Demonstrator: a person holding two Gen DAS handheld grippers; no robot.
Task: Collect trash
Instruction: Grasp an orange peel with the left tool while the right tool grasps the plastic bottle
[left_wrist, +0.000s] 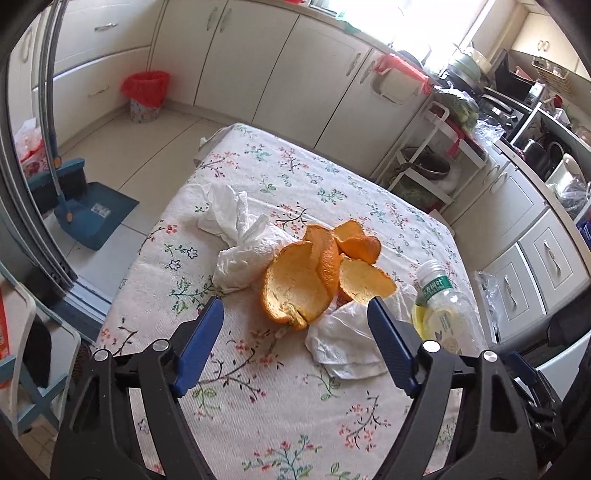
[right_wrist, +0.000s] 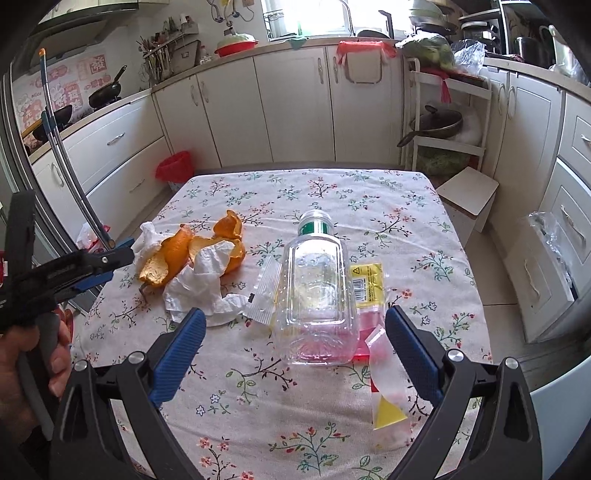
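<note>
**Both jaws spread wide above the scattered trash**

Left wrist view: my left gripper (left_wrist: 295, 306) fills the bottom of the frame, its blue jaws wide apart and holding nothing. Between the tips, at centre frame, lies the orange peel (left_wrist: 314, 269) in curled pieces on the floral-clothed surface (left_wrist: 258, 406). A crumpled white tissue (left_wrist: 236, 236) lies touching the peel on its upper left side, and a second tissue (left_wrist: 340, 343) lies under the peel's lower right edge, just beside my right-hand fingertip. At the right of the frame the clear plastic bottle (left_wrist: 443, 310) lies on its side, green label and neck pointing up-frame. A red-lined waste bin (left_wrist: 146, 96) stands on the floor at upper left, well apart from the surface, with a blue dustpan (left_wrist: 92, 214) at mid-left.

Right wrist view: my right gripper (right_wrist: 295, 325) is likewise open and empty, jaws spread at the bottom of the frame. The bottle (right_wrist: 317, 295) lies between the tips at centre, its base toward me. A yellow wrapper (right_wrist: 367, 284) lies touching its right side, a clear wrapper (right_wrist: 264, 295) against its left, and a pink-and-yellow wrapper (right_wrist: 384, 387) at lower right. Peel (right_wrist: 184, 254) and tissue (right_wrist: 199, 284) lie at centre left. My left gripper (right_wrist: 114, 258) shows at the left edge, above the peel's side of the surface.
</note>
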